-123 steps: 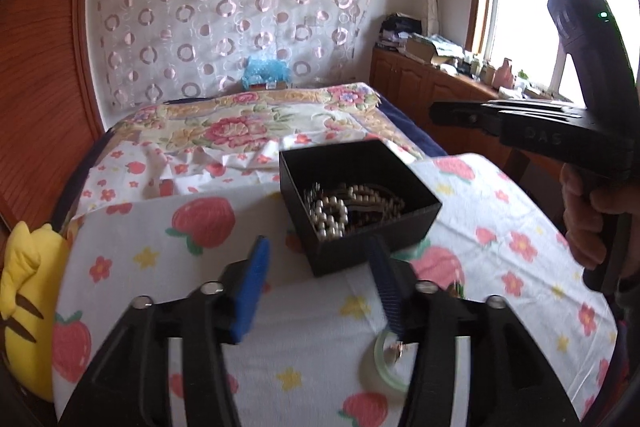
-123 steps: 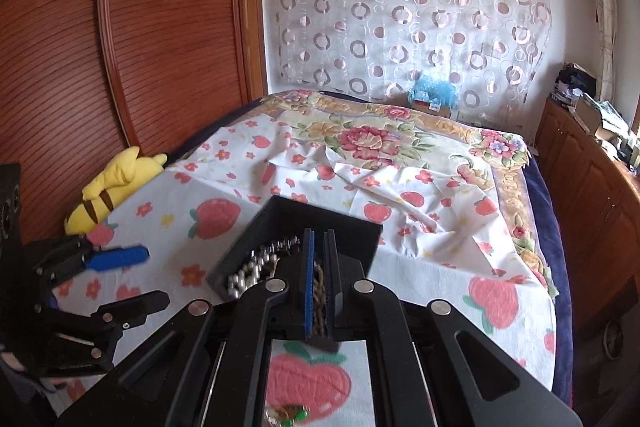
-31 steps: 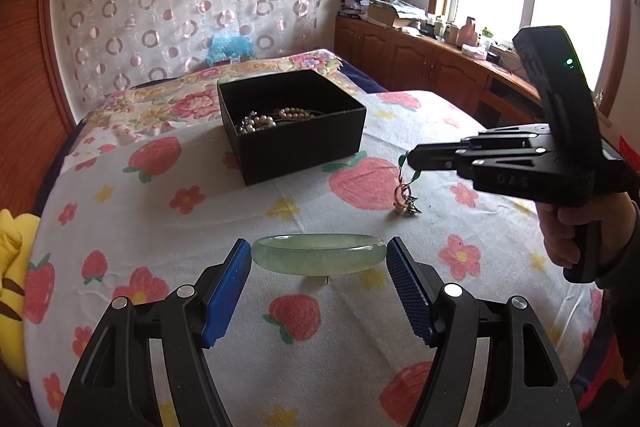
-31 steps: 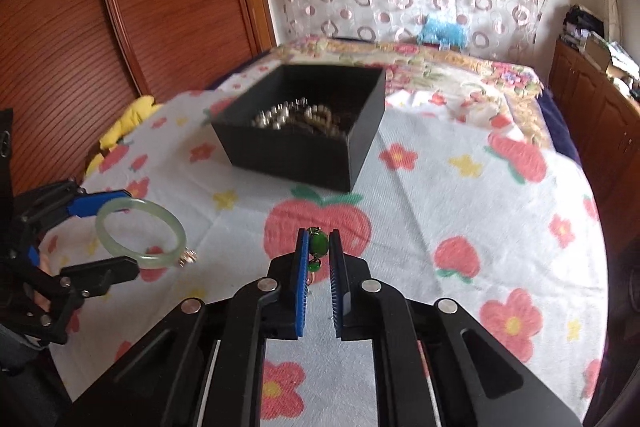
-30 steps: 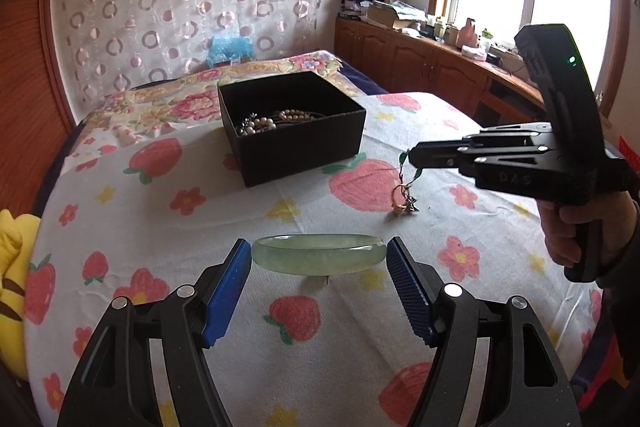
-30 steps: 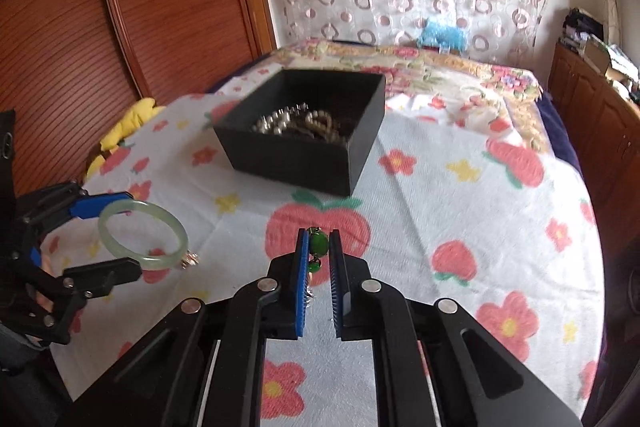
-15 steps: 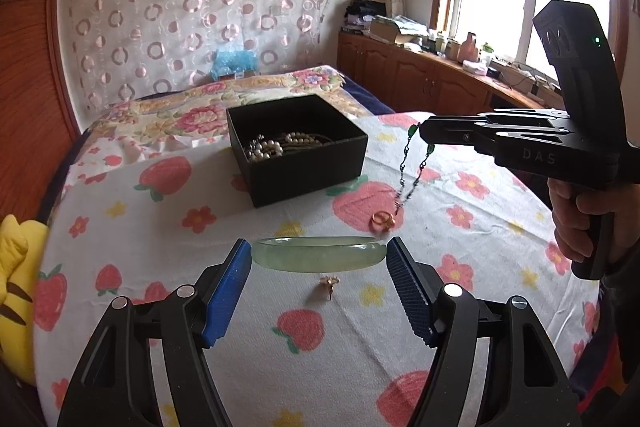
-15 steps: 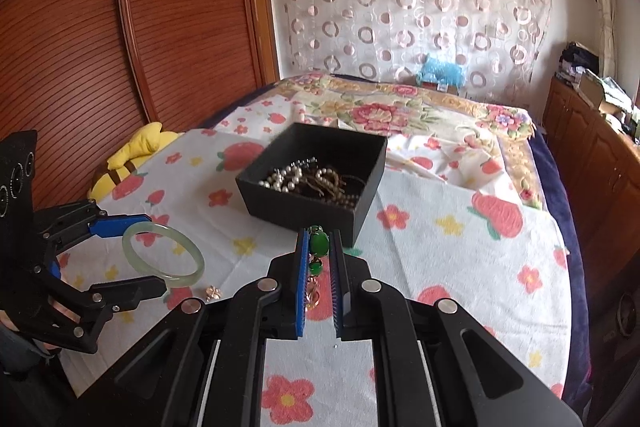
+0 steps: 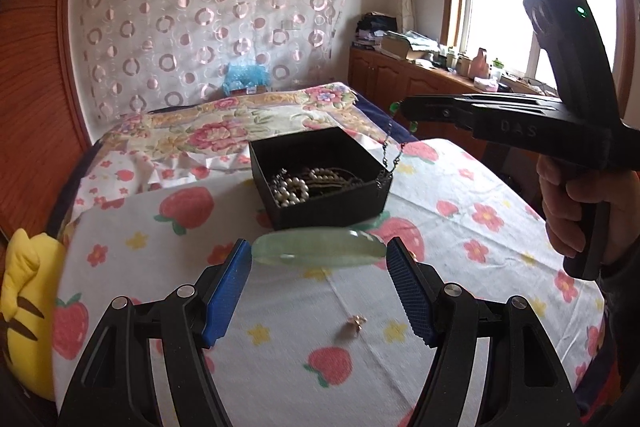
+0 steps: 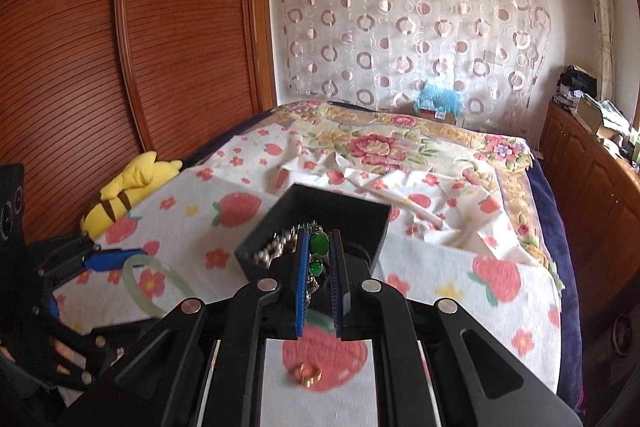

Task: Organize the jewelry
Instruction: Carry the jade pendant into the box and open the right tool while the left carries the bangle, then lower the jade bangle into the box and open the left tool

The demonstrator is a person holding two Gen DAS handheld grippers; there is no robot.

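Both tools up off the strawberry-print cloth with loads pinched, presumably so each piece can travel over and drop into the black box sitting mid-table: left gripper spread wide and clamped across the pale green bangle, right gripper nearly closed on the green-bead necklace, chain dangling at the box's near corner. Count so far: one bangle, one green necklace, one box already holding pearl strands, plus one small gold earring-looking bit and one gold ring left on the cloth.
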